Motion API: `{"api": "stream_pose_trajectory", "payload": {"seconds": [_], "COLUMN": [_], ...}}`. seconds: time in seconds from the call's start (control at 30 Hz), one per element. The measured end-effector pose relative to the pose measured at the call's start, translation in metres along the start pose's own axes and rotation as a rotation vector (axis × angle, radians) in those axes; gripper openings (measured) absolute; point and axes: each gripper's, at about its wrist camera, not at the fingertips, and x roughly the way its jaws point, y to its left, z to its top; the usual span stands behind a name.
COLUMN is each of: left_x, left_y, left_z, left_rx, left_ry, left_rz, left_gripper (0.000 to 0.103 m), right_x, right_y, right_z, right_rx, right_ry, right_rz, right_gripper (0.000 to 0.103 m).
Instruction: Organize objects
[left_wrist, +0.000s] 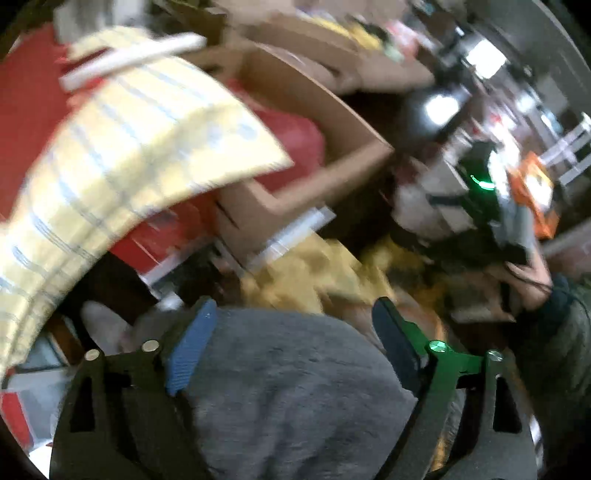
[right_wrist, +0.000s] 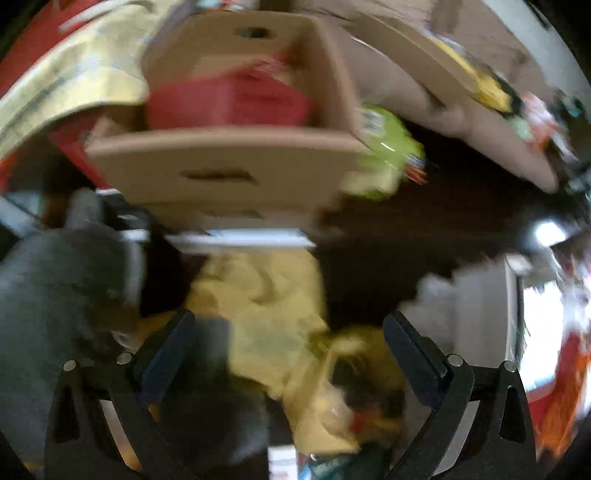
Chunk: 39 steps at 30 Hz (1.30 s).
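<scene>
Objects to be organized lie scattered around an open cardboard box (right_wrist: 236, 162), the landmark for this legend. Inside the box sits a red item (right_wrist: 229, 99), judged to be already stowed. A yellow checked cloth (left_wrist: 122, 147) hangs over the box's left edge, half in and half out. Against the box's right corner leans a green packet (right_wrist: 388, 147), apparently still outside it. Just in front of the box lies a crumpled yellow wrapper (right_wrist: 266, 295), also unsorted. In the left wrist view, a grey plush thing (left_wrist: 288, 387) fills the space between the fingers of the left gripper (left_wrist: 291, 332), nearer the camera than the box; the jaws stand wide, and blur hides whether the blue pad (left_wrist: 192, 347) presses on the plush, so a grasp cannot be confirmed. The right gripper (right_wrist: 288, 350) hovers with fingers spread and released above the yellow wrapper, grasping nothing. To the right of the box, a person's hand (left_wrist: 528, 280) holds that second gripper. Judged progress: early to middling, with most items still outside the box.
</scene>
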Motion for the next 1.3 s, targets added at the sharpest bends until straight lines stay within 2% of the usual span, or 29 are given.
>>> {"api": "stream_pose_trajectory", "payload": {"seconds": [0.07, 0.13, 0.23, 0.33, 0.47, 0.57, 0.63, 0.7, 0.77, 0.9, 0.97, 1.0, 1.1, 1.13, 1.2, 1.23, 1.27, 1.3], "left_x": [0.025, 0.054, 0.094, 0.115, 0.148, 0.182, 0.203, 0.223, 0.245, 0.270, 0.278, 0.279, 0.287, 0.294, 0.330, 0.343, 0.353, 0.358], "left_y": [0.015, 0.028, 0.048, 0.076, 0.103, 0.130, 0.145, 0.153, 0.159, 0.164, 0.163, 0.161, 0.159, 0.155, 0.132, 0.122, 0.111, 0.103], "left_z": [0.008, 0.008, -0.004, -0.021, -0.032, -0.033, -0.036, -0.034, -0.036, -0.055, -0.061, -0.060, -0.048, -0.049, -0.060, -0.072, -0.086, -0.097], "left_rx": [-0.020, -0.036, -0.105, -0.209, -0.319, -0.468, -0.567, -0.577, -0.551, -0.603, -0.579, -0.561, -0.449, -0.401, -0.113, 0.010, 0.166, 0.316], "left_ry": [-0.006, 0.037, 0.136, 0.176, 0.218, 0.262, 0.302, 0.296, 0.326, 0.402, 0.490, 0.509, 0.534, 0.557, 0.731, 0.794, 0.846, 0.845], "left_rz": [0.089, 0.135, 0.173, 0.158, 0.141, 0.104, 0.056, 0.079, 0.107, 0.085, 0.056, 0.050, 0.121, 0.126, 0.105, 0.120, 0.137, 0.160], "left_gripper": [0.089, 0.089, 0.088, 0.088, 0.088, 0.088, 0.088, 0.088, 0.088, 0.085, 0.078, 0.077, 0.084, 0.093, 0.095, 0.092, 0.086, 0.086], "right_x": [0.022, 0.054, 0.098, 0.149, 0.198, 0.223, 0.248, 0.276, 0.300, 0.336, 0.347, 0.356, 0.382, 0.393, 0.415, 0.426, 0.438, 0.446], "right_y": [0.011, 0.025, 0.044, 0.067, 0.071, 0.077, 0.092, 0.093, 0.097, 0.099, 0.095, 0.099, 0.099, 0.104, 0.096, 0.100, 0.100, 0.104], "right_z": [-0.003, -0.011, -0.032, -0.064, -0.112, -0.136, -0.157, -0.162, -0.175, -0.205, -0.217, -0.225, -0.248, -0.255, -0.269, -0.261, -0.266, -0.269], "right_rx": [0.039, 0.077, 0.078, -0.008, -0.058, -0.068, -0.075, -0.095, -0.091, -0.033, -0.010, -0.001, 0.016, 0.021, 0.024, 0.024, 0.022, 0.017], "right_ry": [-0.053, -0.097, -0.113, -0.023, 0.092, 0.120, 0.131, 0.152, 0.165, 0.113, 0.087, 0.075, 0.065, 0.066, 0.064, 0.065, 0.068, 0.069], "right_rz": [0.083, 0.157, 0.093, -0.016, 0.009, -0.004, 0.052, 0.027, -0.001, -0.019, -0.032, -0.042, -0.061, -0.070, -0.079, -0.082, -0.091, -0.097], "right_gripper": [0.102, 0.102, 0.102, 0.102, 0.102, 0.102, 0.102, 0.102, 0.102, 0.102, 0.102, 0.102, 0.102, 0.102, 0.102, 0.102, 0.102, 0.102]}}
